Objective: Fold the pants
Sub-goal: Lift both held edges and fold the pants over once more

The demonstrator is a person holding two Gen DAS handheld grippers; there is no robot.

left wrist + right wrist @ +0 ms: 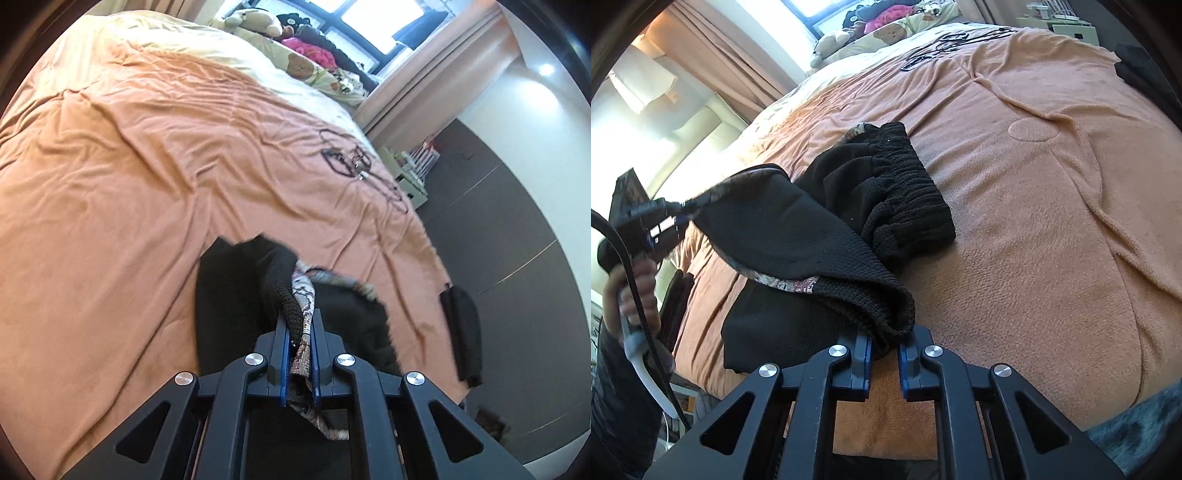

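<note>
Left claw (298, 332) is clamping narrow on the pants (229, 295): black ribbed edge and patterned lining are sitting pinched between its blue pads. In the right wrist view the same claw (685, 214) is showing at 9 o'clock, gripped by the person's left hand (635, 295), pulling a corner of the black fabric up and taut.

Right claw (884, 350) is closing on a rolled black hem at 6 o'clock; fabric is sitting between the tips, while the lower stretch of the jaws shows a gap with the orange cover behind.

Pants (827, 236) are lying bunched on the bed (1052, 221), on the peach blanket, ribbed waistband (908, 199) toward 12 o'clock of the heap.

A black cable (354, 166) is lying on the blanket at 1 o'clock in the left view. Stuffed toys (258, 20) are sitting by the window at 12 o'clock. A second dark garment (461, 332) is hanging at the bed edge, 4 o'clock.
</note>
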